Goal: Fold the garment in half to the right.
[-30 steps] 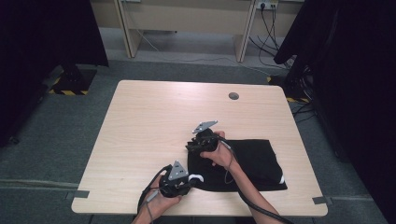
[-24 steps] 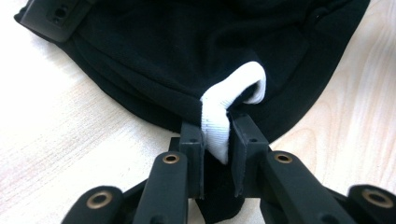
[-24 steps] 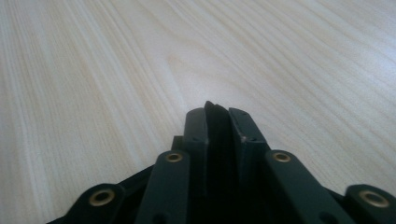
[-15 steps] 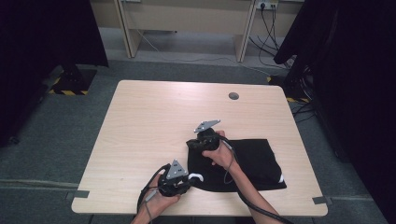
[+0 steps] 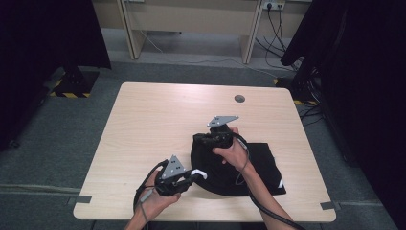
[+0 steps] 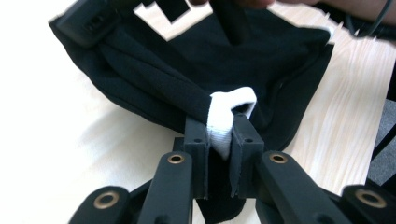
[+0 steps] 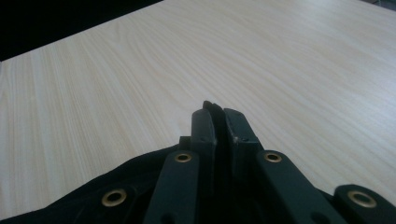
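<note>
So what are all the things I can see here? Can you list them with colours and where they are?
black cloth garment with a white tab: one, black, on the table's near right part, its left edge lifted
light wooden table: one, pale wood, centre of the room
round dark cable hole: one, grey, far right of the tabletop
grey carpet floor: one, grey, around the table
loose cables: several, dark, on the floor beyond the table
left gripper: one, black, shut on the garment's white tab
right gripper: one, black, shut on the garment's black edge

Overhead forward-down; two close gripper-mounted views; table shared.
</note>
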### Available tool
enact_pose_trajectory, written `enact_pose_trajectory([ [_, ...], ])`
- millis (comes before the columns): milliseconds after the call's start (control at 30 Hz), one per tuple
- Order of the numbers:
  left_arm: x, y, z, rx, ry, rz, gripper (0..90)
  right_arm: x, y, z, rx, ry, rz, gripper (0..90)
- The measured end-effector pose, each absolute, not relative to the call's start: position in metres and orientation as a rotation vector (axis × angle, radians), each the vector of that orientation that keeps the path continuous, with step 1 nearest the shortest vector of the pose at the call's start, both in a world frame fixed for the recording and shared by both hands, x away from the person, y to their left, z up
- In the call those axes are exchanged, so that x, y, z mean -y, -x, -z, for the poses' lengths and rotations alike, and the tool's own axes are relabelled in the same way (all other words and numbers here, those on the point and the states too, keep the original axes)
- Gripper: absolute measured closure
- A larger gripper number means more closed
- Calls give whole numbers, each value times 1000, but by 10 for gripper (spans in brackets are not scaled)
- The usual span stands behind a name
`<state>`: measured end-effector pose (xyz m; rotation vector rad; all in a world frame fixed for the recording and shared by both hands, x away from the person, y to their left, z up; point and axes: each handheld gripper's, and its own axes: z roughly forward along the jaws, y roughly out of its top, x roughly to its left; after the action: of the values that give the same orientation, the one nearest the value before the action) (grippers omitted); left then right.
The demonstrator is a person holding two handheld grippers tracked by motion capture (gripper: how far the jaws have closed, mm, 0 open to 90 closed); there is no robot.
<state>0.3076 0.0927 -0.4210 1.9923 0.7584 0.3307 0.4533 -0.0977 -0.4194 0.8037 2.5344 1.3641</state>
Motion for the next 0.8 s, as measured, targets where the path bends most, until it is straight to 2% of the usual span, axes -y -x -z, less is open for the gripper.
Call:
enact_pose_trajectory([
  [800, 6, -340, 389, -614, -2047, -235, 795, 199, -451, 393, -2378, -952, -1315, 841],
])
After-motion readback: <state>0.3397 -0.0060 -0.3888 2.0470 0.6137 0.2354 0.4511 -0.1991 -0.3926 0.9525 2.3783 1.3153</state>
